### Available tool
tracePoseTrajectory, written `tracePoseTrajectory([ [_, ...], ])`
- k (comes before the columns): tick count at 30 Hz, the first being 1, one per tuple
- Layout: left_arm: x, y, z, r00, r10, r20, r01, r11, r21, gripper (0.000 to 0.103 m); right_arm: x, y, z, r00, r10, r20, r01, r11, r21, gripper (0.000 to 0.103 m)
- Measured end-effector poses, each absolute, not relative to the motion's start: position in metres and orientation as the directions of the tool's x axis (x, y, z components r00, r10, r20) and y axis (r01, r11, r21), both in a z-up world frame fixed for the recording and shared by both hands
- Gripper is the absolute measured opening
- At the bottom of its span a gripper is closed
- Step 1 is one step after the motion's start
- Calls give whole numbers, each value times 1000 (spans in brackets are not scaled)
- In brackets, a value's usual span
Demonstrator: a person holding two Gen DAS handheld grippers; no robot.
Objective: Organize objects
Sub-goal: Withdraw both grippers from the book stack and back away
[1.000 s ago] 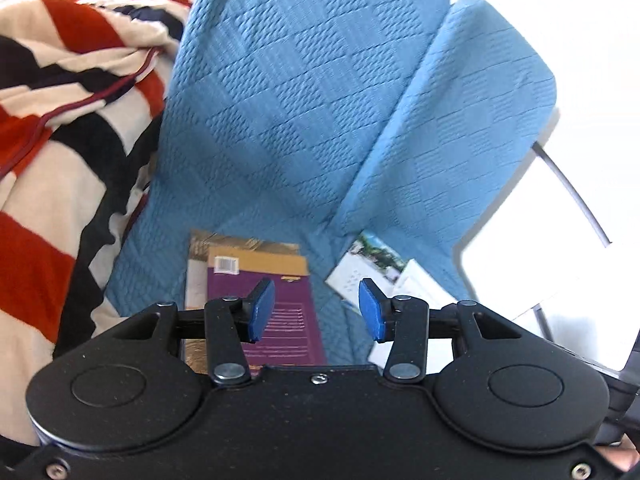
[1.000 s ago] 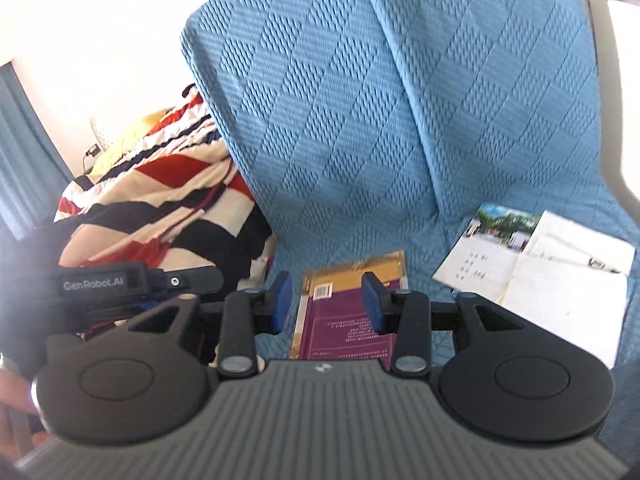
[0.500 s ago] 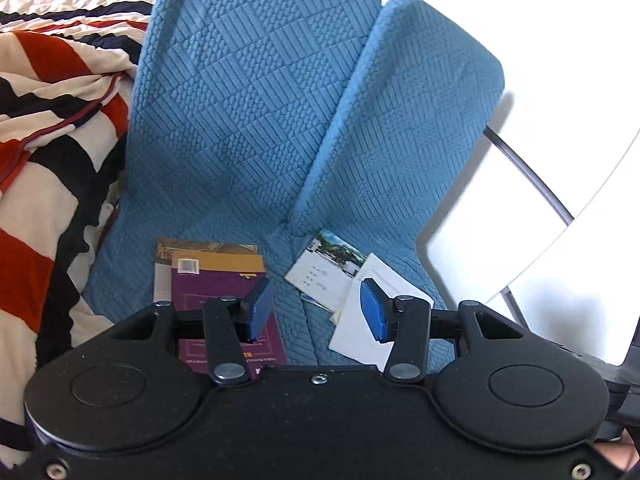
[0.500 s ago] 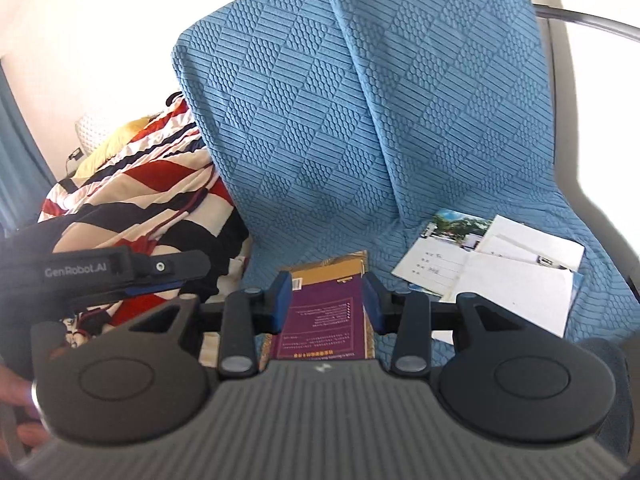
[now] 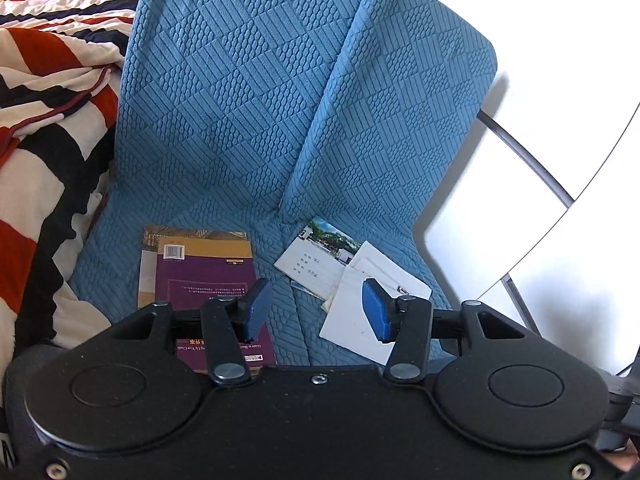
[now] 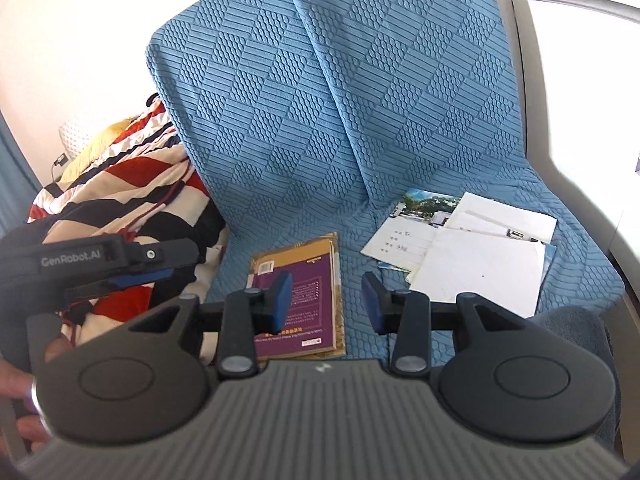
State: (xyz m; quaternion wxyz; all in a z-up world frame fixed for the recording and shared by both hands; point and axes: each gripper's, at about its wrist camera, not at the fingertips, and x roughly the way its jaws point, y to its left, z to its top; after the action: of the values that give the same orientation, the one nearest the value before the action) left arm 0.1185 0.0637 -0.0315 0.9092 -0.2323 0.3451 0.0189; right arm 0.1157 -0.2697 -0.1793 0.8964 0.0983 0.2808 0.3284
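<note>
A purple and gold book (image 5: pixel 204 276) (image 6: pixel 308 300) lies flat on another book on the blue quilted seat (image 5: pixel 288 312) (image 6: pixel 360 320). Right of it sits a loose pile of papers: a booklet with a photo cover (image 5: pixel 316 256) (image 6: pixel 408 232) under white sheets (image 5: pixel 356 316) (image 6: pixel 484 268). My left gripper (image 5: pixel 318 314) hovers above the seat between book and papers, jaws apart, nothing between them. My right gripper (image 6: pixel 326 304) hangs open over the book's right edge, empty. The left gripper also shows at the left of the right wrist view (image 6: pixel 132 268).
The blue quilted cover (image 5: pixel 248 92) (image 6: pixel 320 100) runs up the chair's back. A red, black and cream striped blanket (image 5: pixel 44 152) (image 6: pixel 132 188) is heaped to the left. A white wall and a metal chair rail (image 5: pixel 524 156) (image 6: pixel 560 0) stand at the right.
Both views have pulled back from the seat; book and papers look smaller and farther. The left gripper's jaws stand a little wider. Nothing was picked up.
</note>
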Motion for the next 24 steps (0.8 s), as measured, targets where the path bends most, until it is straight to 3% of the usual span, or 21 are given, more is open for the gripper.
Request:
tracePoseTrajectory([
  [24,138,7,-35,773,-128,-622,-173,900,-401,52,136,-322,-192,652,611,-449,-490,792,365,42],
])
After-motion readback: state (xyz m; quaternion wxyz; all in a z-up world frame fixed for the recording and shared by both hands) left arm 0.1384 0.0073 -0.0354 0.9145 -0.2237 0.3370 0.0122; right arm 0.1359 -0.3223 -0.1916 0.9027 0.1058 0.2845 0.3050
